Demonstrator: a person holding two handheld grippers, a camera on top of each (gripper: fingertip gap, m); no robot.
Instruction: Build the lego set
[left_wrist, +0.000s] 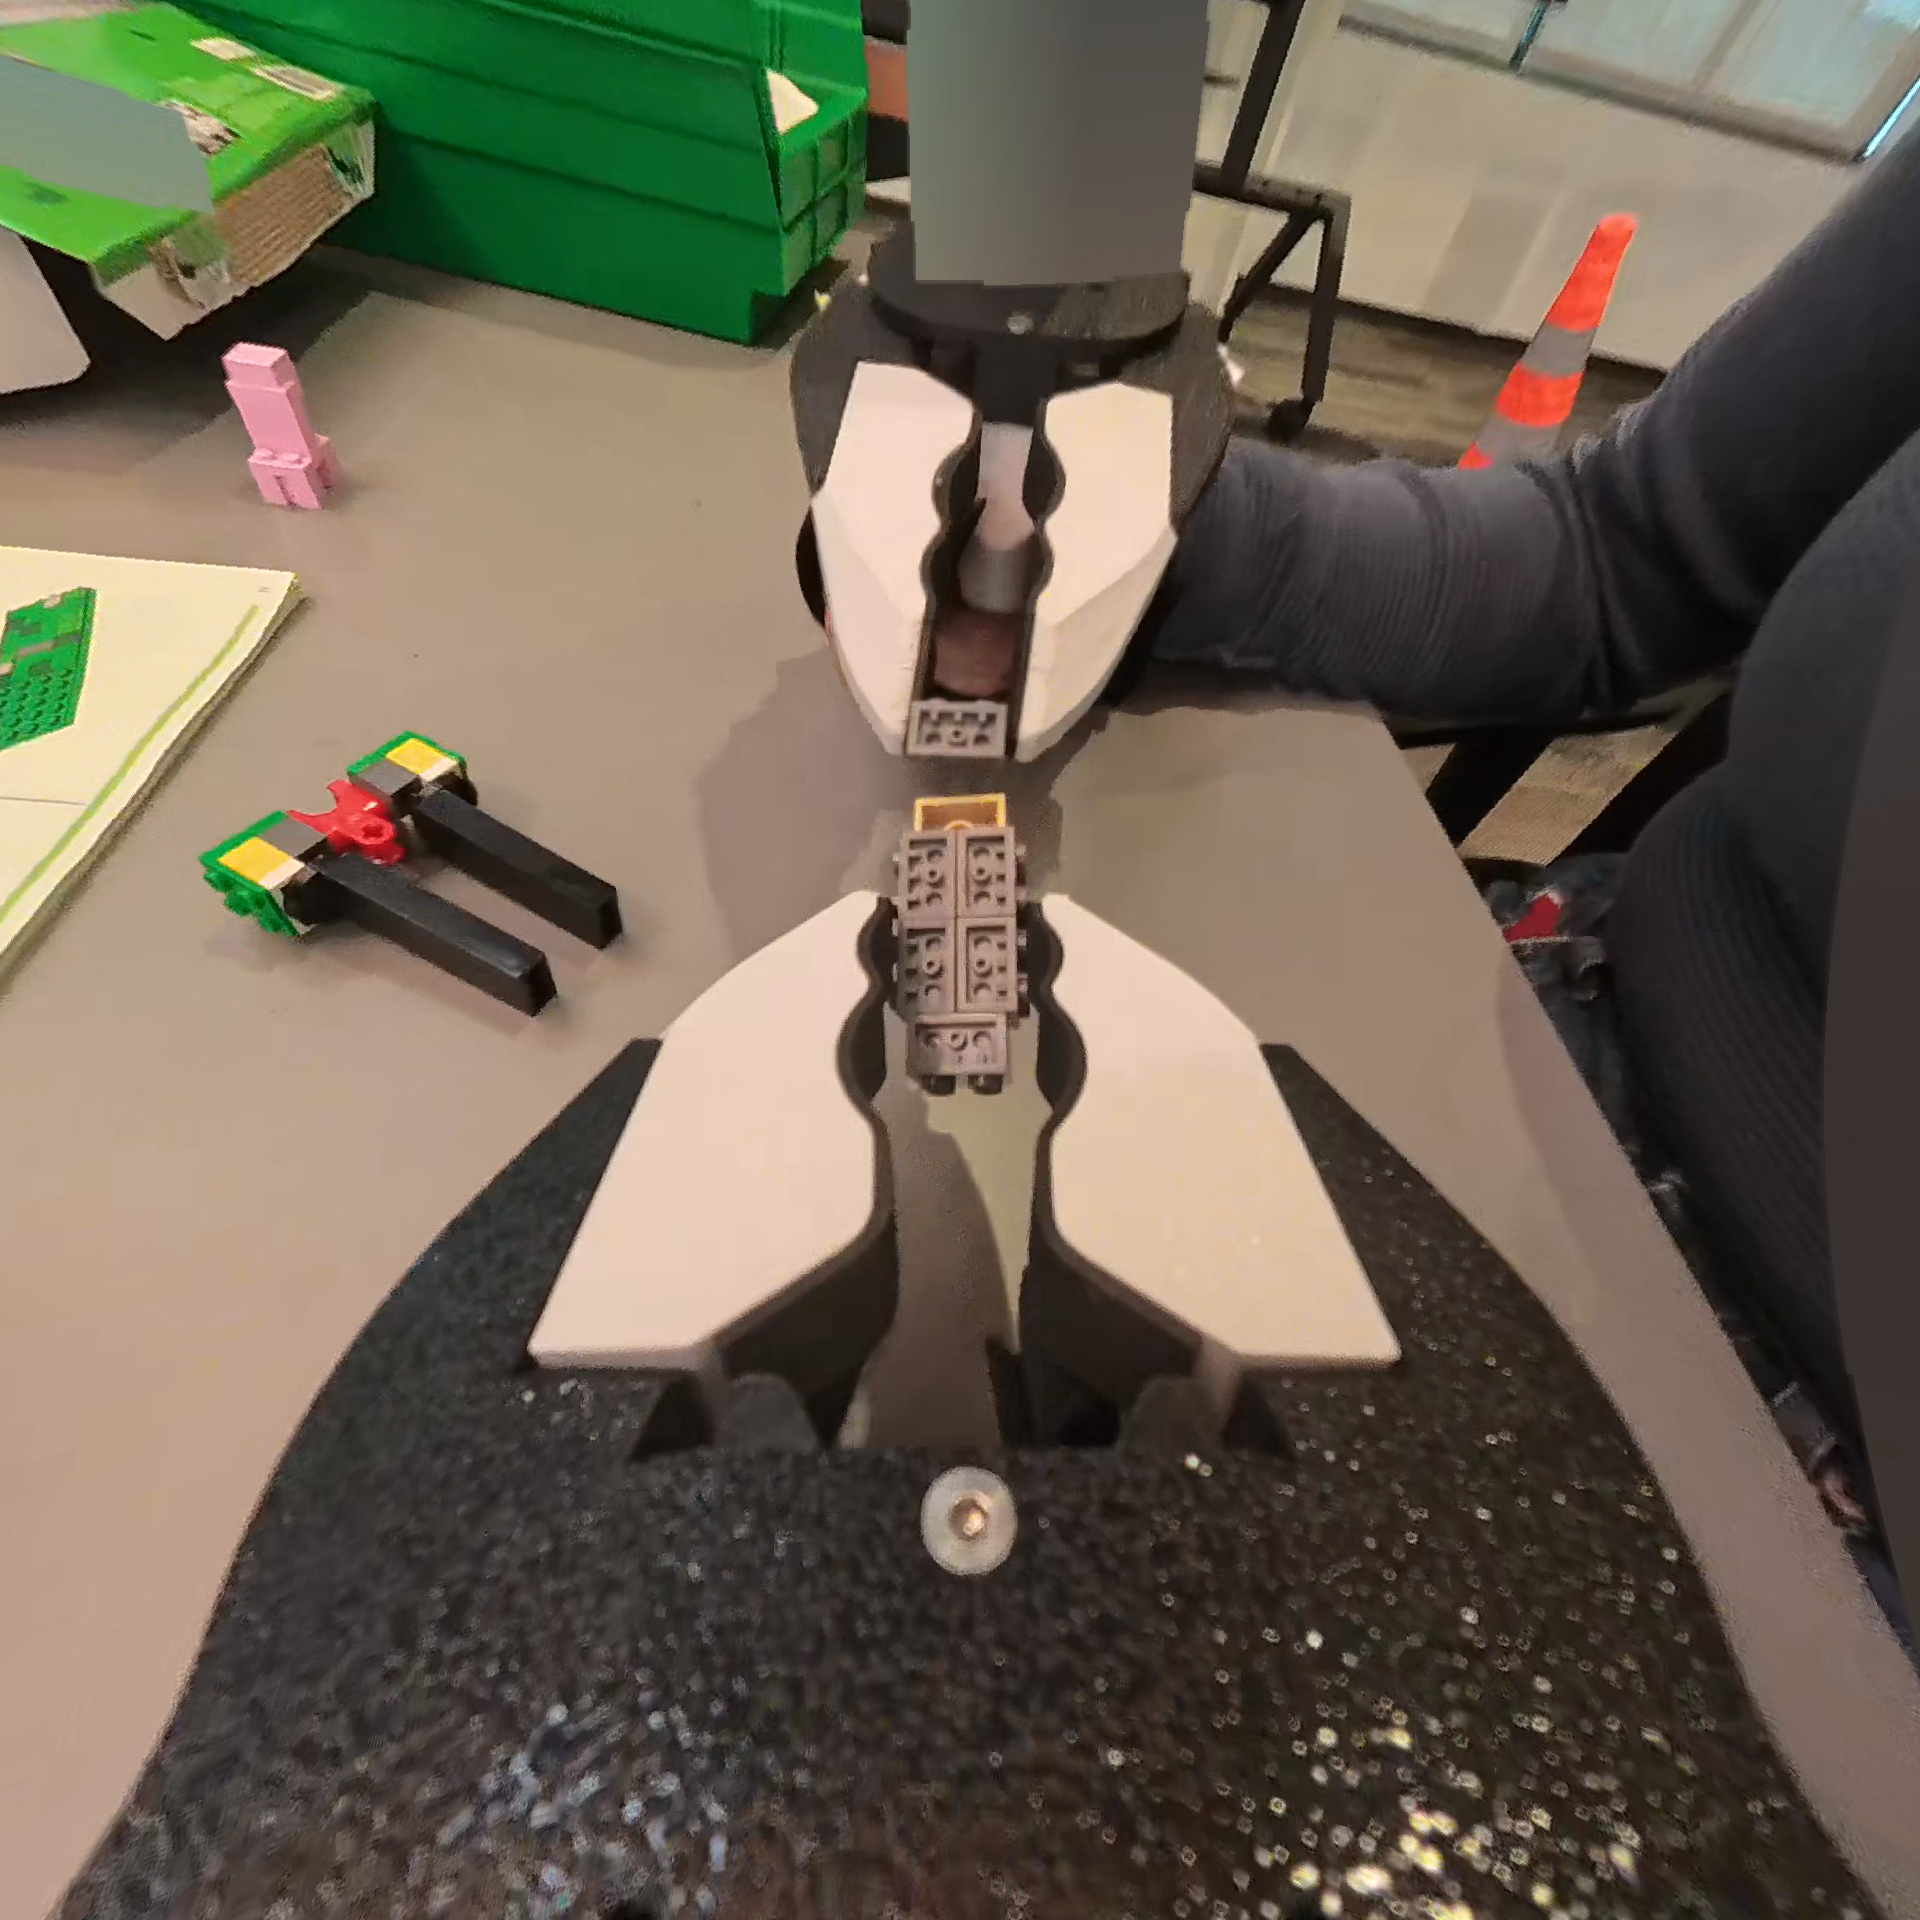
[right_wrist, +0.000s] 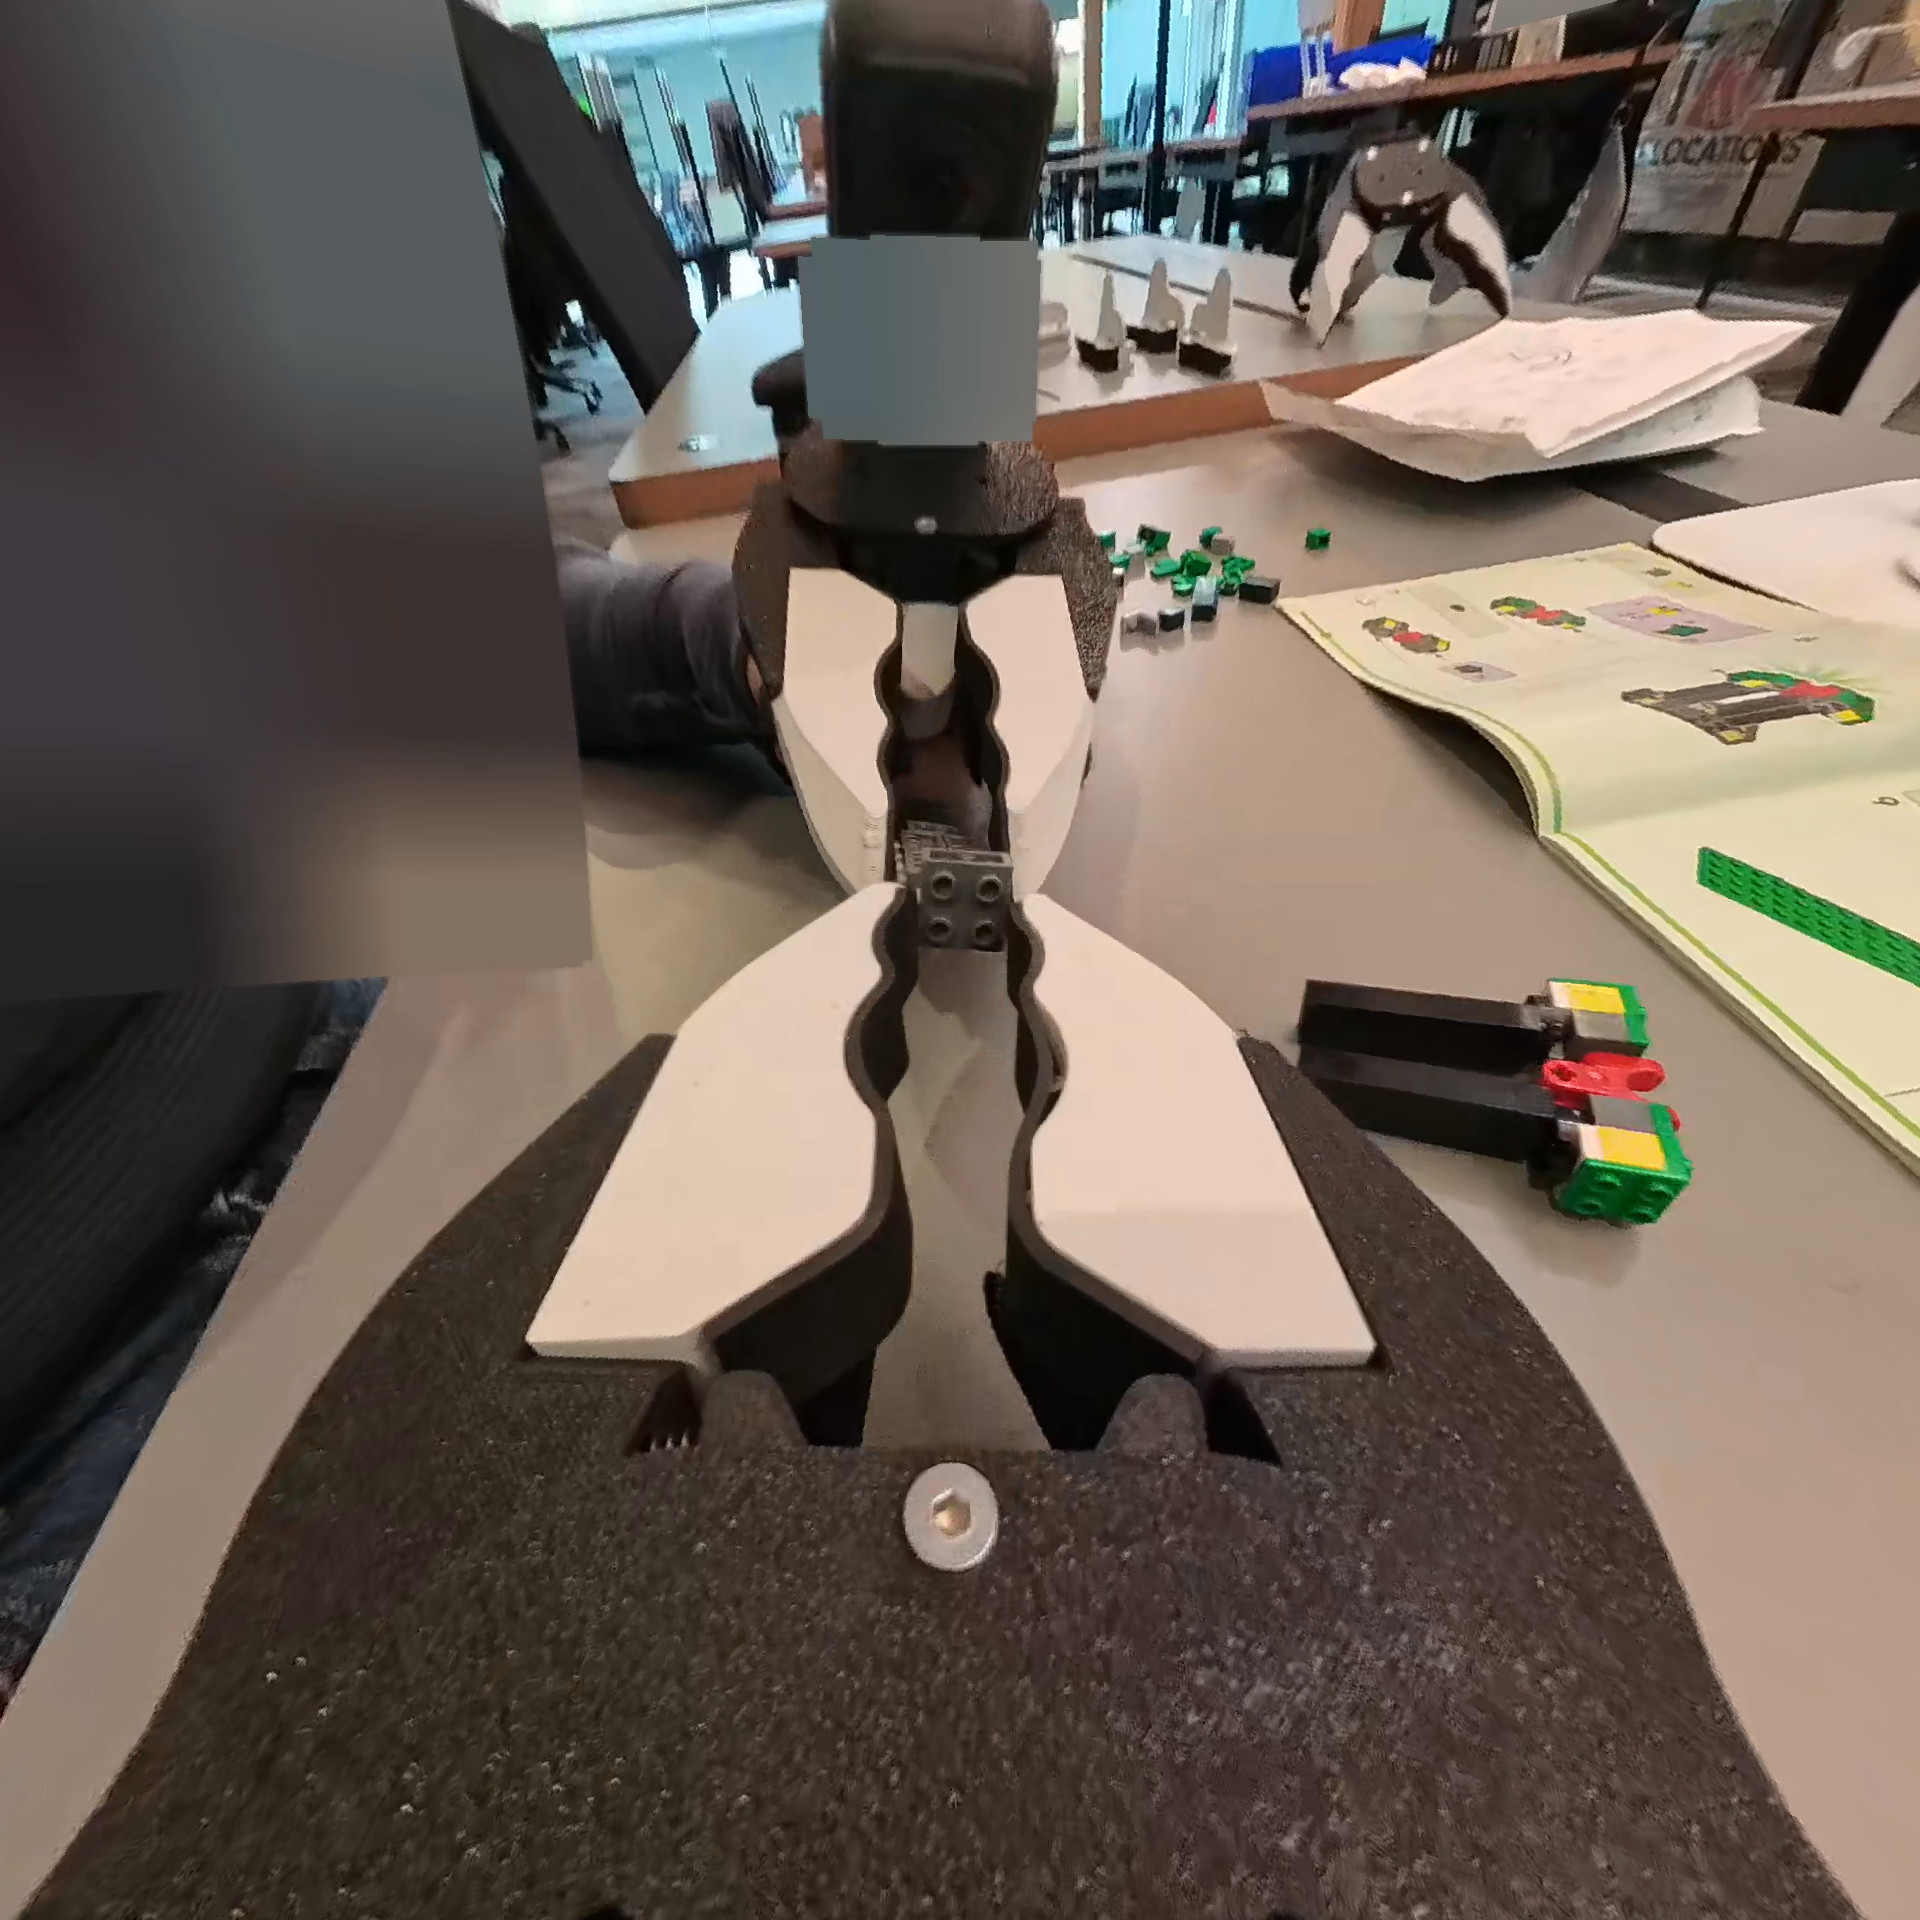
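My left gripper (left_wrist: 958, 914) is shut on a grey lego assembly (left_wrist: 956, 935), a column of several grey bricks with a tan and yellow piece at its far end. My right gripper (left_wrist: 961, 732) faces it tip to tip, shut on a small grey studded brick (left_wrist: 958, 725). A narrow gap separates this brick from the assembly's far end. In the right wrist view my right gripper (right_wrist: 958, 904) holds the small brick (right_wrist: 961, 909) with its studs showing. Just behind it is the left gripper (right_wrist: 940, 847) with the assembly (right_wrist: 928, 834), mostly hidden.
A black-beam assembly with green, yellow and red ends (left_wrist: 405, 862) (right_wrist: 1486, 1081) lies on the grey table (left_wrist: 623, 520). An open instruction booklet (left_wrist: 104, 707) (right_wrist: 1662, 748), a pink figure (left_wrist: 278, 431), loose green pieces (right_wrist: 1195, 577) and green bins (left_wrist: 582, 135) lie around. A sleeved arm (left_wrist: 1455, 582) is behind the right gripper. Less than 4 cm separates the two grippers' tips. The pink figure (left_wrist: 278, 431) lies around 25 cm away from my right fingertips.
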